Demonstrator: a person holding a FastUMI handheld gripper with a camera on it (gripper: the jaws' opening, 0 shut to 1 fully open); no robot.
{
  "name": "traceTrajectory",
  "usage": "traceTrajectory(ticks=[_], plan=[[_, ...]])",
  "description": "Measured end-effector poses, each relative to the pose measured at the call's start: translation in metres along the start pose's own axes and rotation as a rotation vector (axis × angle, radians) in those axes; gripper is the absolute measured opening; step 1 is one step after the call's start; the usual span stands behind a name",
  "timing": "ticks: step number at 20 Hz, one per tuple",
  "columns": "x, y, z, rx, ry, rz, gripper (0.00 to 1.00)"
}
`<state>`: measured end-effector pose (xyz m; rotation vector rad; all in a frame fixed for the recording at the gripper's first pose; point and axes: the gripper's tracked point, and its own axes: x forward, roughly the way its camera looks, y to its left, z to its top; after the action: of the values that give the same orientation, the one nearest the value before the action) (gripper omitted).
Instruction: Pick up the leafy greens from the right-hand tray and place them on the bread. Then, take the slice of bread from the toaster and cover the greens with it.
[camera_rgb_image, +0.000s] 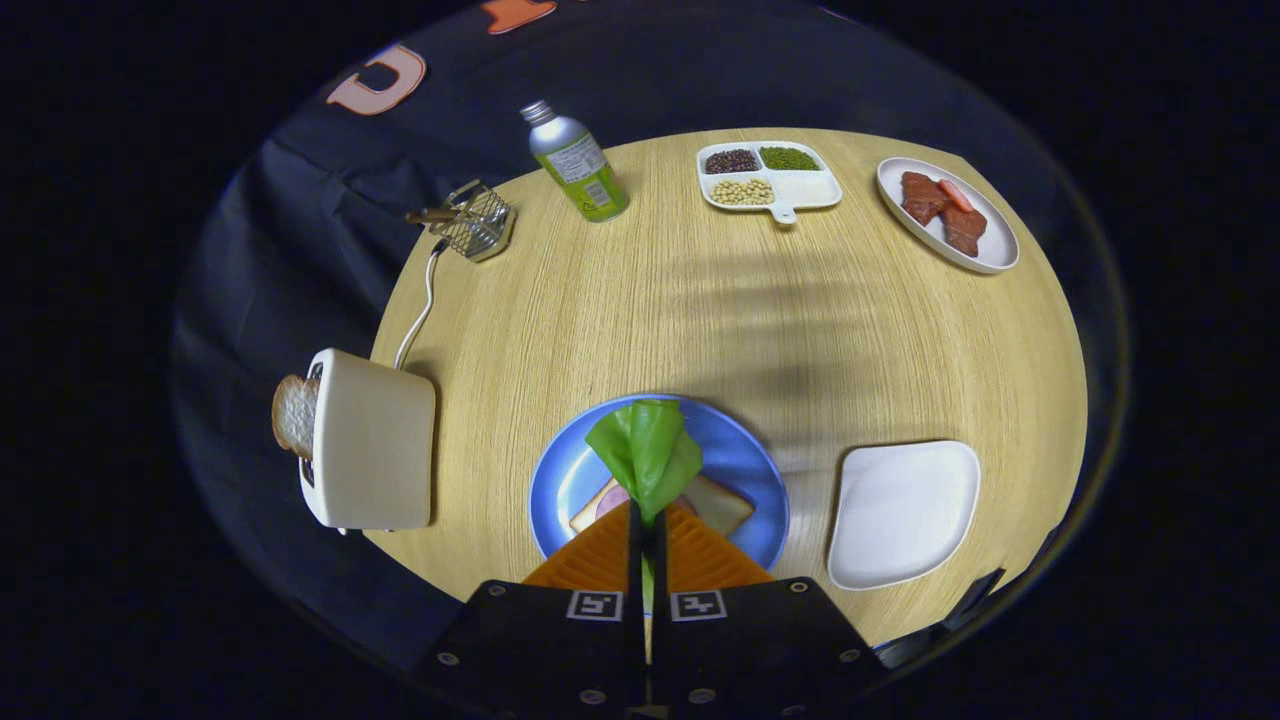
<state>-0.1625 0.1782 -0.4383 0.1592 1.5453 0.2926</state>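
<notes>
The gripper (647, 520) is clenched on the greens (648, 452), both fingers pressing the leaf, which hangs over the bread (722, 503) on the blue plate (745, 455). Left, one toaster (372, 440) holds one slice (295, 414); right, one white tray (903, 513). Far off, a divided dish (768, 177) holds three kinds of beans, a plate (950, 214) holds meat pieces, with one bottle (574, 162) and one wire basket (473, 220).

Tongs (647, 520) pinch leafy greens (648, 452) above bread (722, 503).
</notes>
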Motion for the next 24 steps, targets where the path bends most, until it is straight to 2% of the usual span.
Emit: traceTrajectory(ticks=[4, 10, 13, 18, 24], plan=[[0.007, 0.008, -0.001, -0.01, 0.012, -0.012, 0.06], [0.012, 0.013, -0.006, -0.035, 0.036, -0.037, 0.22], [0.012, 0.017, -0.006, -0.059, 0.033, -0.044, 0.35], [0.005, 0.01, -0.002, -0.07, 0.01, -0.13, 0.52], [-0.029, 0.054, 0.018, -0.091, -0.047, -0.112, 0.74]])
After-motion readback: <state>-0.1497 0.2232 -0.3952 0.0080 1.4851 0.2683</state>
